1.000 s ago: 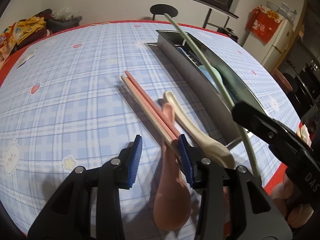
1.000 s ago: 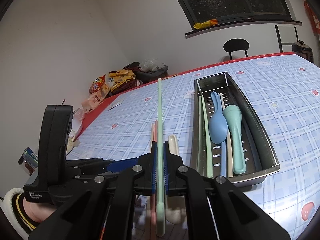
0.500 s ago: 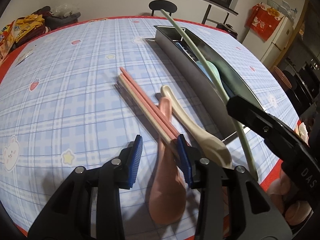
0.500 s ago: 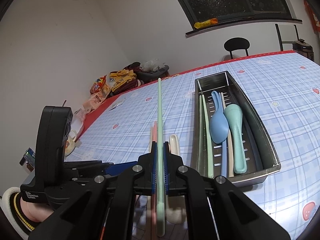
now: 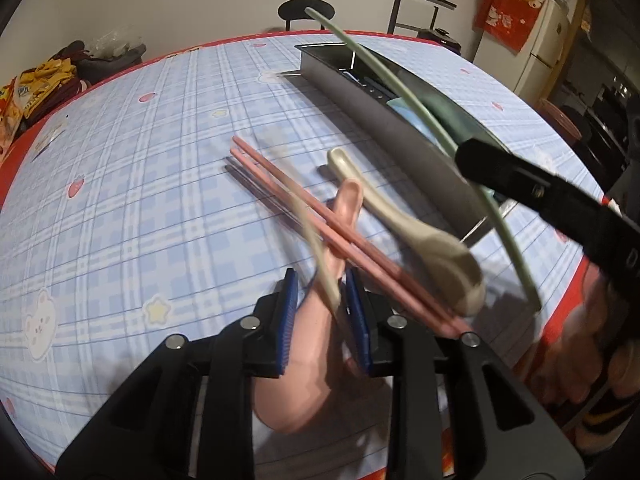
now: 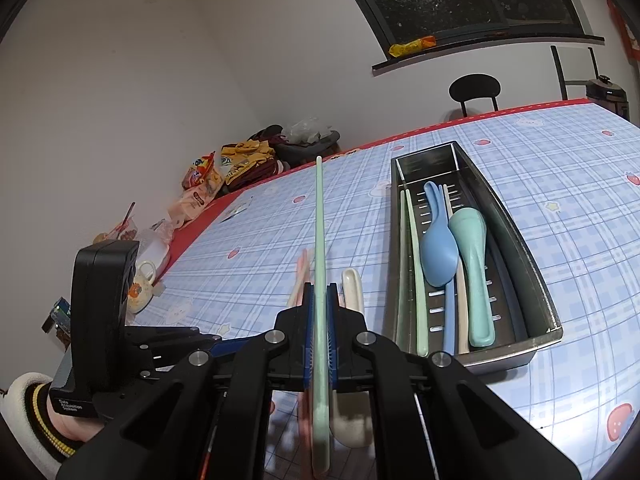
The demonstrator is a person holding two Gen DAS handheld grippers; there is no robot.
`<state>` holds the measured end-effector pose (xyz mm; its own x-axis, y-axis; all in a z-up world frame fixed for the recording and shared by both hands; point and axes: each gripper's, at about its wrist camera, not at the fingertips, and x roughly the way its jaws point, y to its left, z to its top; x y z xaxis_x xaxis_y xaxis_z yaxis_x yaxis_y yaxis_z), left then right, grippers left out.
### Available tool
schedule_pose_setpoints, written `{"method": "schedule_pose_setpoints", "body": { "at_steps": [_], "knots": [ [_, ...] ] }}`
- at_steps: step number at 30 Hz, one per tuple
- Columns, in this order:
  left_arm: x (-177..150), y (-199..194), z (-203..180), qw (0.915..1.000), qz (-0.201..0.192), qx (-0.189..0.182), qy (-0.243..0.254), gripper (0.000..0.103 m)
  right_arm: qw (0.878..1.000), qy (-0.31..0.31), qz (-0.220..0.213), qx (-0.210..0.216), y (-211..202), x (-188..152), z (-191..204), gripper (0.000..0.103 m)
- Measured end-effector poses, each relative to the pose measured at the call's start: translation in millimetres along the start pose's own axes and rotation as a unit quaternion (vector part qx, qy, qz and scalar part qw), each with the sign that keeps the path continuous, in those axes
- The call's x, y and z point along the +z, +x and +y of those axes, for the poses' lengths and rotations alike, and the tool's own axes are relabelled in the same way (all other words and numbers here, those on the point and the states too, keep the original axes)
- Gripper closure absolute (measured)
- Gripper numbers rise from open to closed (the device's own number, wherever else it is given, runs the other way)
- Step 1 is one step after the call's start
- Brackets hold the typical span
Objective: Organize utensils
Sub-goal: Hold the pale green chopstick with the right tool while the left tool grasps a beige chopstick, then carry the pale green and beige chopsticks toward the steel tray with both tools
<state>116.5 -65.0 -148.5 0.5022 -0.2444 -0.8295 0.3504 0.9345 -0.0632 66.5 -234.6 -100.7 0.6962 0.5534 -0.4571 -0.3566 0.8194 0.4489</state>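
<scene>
- Left of the metal tray point(image 6: 548, 312), the left gripper point(image 5: 326, 308) is closing its jaws around a blurred cream chopstick point(image 5: 308, 232) beside the pink chopsticks point(image 5: 320, 216); next, probably a firm pinch and lift.
- The right gripper point(image 6: 320, 320) pinches a green chopstick point(image 6: 320, 240), bound for the tray.
- A plaid tablecloth point(image 5: 140, 184) covers the table; a chair point(image 6: 474, 92) stands behind the tray.

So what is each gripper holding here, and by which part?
Right gripper: green chopstick, clamped near its lower end. Left gripper: jaws closing around a blurred cream chopstick near its end; grip not yet firm.
</scene>
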Motion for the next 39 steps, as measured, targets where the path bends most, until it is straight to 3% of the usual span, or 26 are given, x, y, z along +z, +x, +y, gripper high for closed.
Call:
{"method": "schedule_pose_setpoints", "body": {
  "at_steps": [9, 12, 18, 24, 32, 39],
  "knots": [
    [-4, -9, 6, 0.9996, -0.013, 0.019, 0.018, 0.086, 1.0, -0.002, 0.001, 0.0, 2, 0, 1, 0.097],
    [-4, -13, 6, 0.9996, -0.024, 0.008, 0.011, 0.092, 1.0, -0.002, 0.0, 0.0, 1, 0, 1, 0.096],
    [-8, -19, 20, 0.998, -0.05, -0.016, -0.035, 0.092, 1.0, -0.003, 0.0, 0.002, 1, 0, 1, 0.096],
    [-22, -39, 40, 0.9863, -0.119, -0.056, -0.1, 0.092, 1.0, 0.002, 0.0, 0.009, 0, 0, -1, 0.096],
    [-38, -58, 54, 0.9678, -0.189, -0.082, -0.145, 0.092, 1.0, 0.016, 0.0, 0.015, 0, 0, -6, 0.097],
    [-42, -62, 60, 0.961, -0.2, -0.1, -0.163, 0.092, 1.0, 0.019, -0.001, 0.014, 0, -1, -6, 0.097]
  ]
}}
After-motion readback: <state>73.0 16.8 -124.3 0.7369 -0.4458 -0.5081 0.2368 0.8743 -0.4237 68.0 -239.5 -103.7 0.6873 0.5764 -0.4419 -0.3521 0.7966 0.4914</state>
